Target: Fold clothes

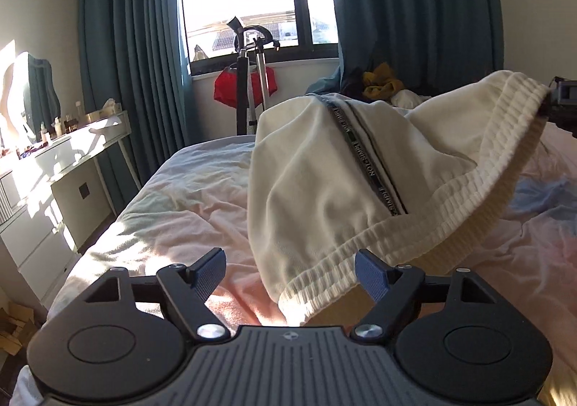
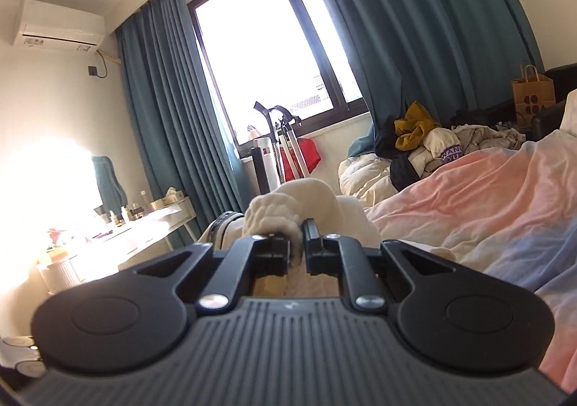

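Cream sweatpants [image 1: 324, 182] with a black lettered side stripe hang above the bed, held up by the ribbed waistband. My left gripper [image 1: 290, 274] is open; the waistband's lower corner hangs between its blue pads [image 1: 371, 278] without being clamped. My right gripper [image 2: 297, 238] is shut on the ribbed waistband of the sweatpants [image 2: 274, 215], lifting it; it also shows at the far right of the left wrist view [image 1: 546, 106]. The rest of the garment is hidden below the right gripper.
The bed has a pink and blue sheet [image 2: 487, 197]. A pile of clothes [image 2: 432, 139] lies at its far end. A white dresser with bottles [image 1: 54, 160] stands left. A garment steamer stand [image 1: 252, 81] and teal curtains are by the window.
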`<action>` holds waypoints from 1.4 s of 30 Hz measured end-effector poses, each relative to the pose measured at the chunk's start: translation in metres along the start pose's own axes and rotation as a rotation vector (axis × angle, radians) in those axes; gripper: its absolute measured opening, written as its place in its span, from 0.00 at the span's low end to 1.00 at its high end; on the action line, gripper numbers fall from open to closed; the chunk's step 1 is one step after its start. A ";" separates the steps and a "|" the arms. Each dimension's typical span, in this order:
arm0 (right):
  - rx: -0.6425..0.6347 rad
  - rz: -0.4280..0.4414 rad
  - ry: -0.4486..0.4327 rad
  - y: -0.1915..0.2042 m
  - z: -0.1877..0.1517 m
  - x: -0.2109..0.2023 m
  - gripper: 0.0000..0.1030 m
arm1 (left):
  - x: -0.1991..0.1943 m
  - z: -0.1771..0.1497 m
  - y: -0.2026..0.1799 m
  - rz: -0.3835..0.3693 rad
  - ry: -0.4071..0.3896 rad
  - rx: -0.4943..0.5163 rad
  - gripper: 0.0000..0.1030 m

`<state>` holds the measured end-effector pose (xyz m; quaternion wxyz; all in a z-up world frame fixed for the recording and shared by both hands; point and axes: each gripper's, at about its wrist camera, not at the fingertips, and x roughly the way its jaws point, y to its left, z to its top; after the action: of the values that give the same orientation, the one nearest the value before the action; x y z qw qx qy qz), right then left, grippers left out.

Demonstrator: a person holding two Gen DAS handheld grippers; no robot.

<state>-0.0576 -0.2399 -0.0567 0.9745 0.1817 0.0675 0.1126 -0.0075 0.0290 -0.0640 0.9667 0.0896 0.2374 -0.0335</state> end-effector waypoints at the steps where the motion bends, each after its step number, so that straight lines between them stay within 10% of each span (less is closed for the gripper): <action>1: 0.005 -0.001 0.014 -0.001 -0.001 0.002 0.12 | 0.001 -0.001 -0.007 -0.018 -0.003 0.029 0.78; 11: 0.086 0.068 0.094 -0.009 -0.007 0.018 0.12 | 0.047 -0.016 -0.064 -0.183 -0.037 0.267 0.75; 18: 0.151 0.123 0.086 -0.011 -0.006 0.011 0.12 | 0.080 -0.034 -0.090 -0.079 -0.051 0.403 0.67; 24: 0.101 0.064 0.123 -0.010 -0.017 0.013 0.12 | 0.099 -0.016 -0.082 -0.021 -0.101 0.285 0.58; 27: 0.069 0.025 0.135 -0.006 -0.023 0.015 0.12 | 0.116 -0.014 -0.071 0.079 -0.089 0.263 0.23; 35: -0.038 -0.111 0.170 0.001 -0.045 0.021 0.15 | 0.098 0.012 0.000 -0.022 -0.131 -0.147 0.16; 42: -0.114 -0.165 0.327 0.005 -0.077 0.041 0.38 | 0.082 0.026 0.086 -0.030 -0.169 -0.534 0.14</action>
<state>-0.0322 -0.1989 -0.1293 0.9653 0.0992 0.2331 0.0641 0.0857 0.1063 -0.0658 0.9718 -0.1751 0.1577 0.0085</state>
